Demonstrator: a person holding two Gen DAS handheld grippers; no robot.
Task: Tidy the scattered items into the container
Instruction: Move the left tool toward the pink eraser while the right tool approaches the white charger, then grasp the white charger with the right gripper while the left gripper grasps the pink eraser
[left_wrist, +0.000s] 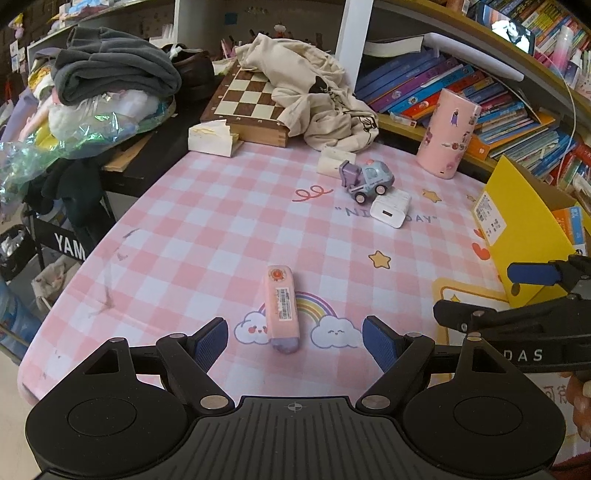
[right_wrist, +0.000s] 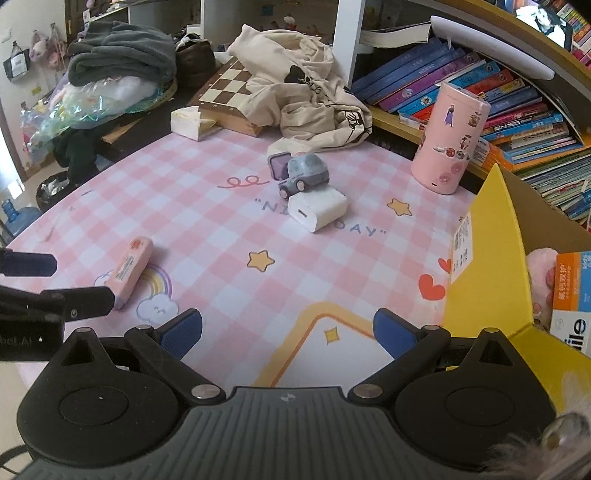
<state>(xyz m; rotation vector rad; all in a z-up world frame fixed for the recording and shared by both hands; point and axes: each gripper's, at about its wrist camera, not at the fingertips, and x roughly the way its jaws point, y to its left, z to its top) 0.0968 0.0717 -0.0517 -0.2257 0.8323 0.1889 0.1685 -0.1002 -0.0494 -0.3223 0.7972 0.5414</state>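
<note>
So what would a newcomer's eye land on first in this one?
Probably the pink checked tablecloth, with a pink stick-shaped case lying just ahead of the open left gripper. Further back, a toy car touches a white charger; the yellow box stands at the right edge.

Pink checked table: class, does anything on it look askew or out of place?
Yes. The cream garment lies crumpled over the chessboard, spilling onto the table. The toy car sits nudged against the white charger.

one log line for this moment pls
left gripper: open, pink case ahead | right gripper: open, empty | yellow box: at right
</note>
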